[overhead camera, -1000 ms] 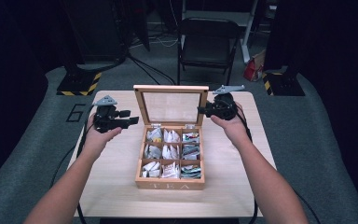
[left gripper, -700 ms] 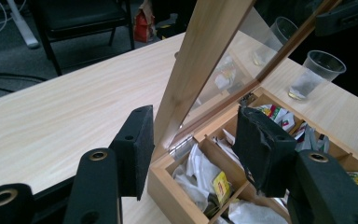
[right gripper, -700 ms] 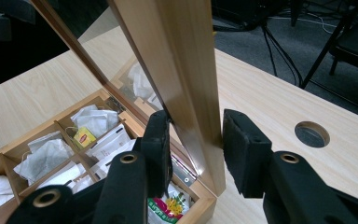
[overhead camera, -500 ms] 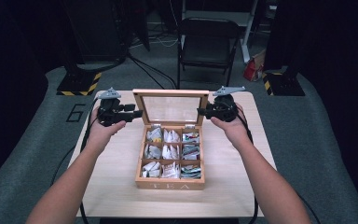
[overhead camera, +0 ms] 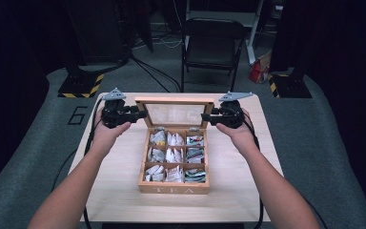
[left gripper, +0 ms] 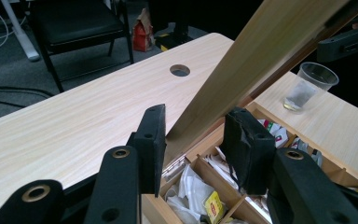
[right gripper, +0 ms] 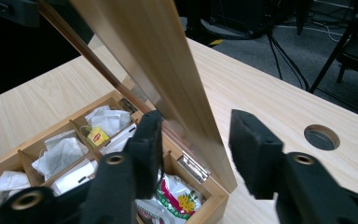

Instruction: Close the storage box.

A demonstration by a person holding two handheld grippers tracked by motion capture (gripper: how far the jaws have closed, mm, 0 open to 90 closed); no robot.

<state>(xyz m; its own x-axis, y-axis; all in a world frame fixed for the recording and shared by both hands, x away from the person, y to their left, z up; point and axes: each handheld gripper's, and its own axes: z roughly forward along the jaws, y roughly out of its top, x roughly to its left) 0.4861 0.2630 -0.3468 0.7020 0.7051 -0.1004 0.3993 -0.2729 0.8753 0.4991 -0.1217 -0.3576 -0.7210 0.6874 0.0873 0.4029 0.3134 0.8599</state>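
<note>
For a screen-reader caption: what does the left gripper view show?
Two black jaws of the left gripper straddle the raised wooden lid of an open wooden tea box holding paper tea bags, on a light wooden table.

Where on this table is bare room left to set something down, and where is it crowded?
Bare wood lies on the table left of the tea box, right of it, and in the strip along the near edge. The far edge is crowded: the open lid stands between the two hand-held grippers.
</note>
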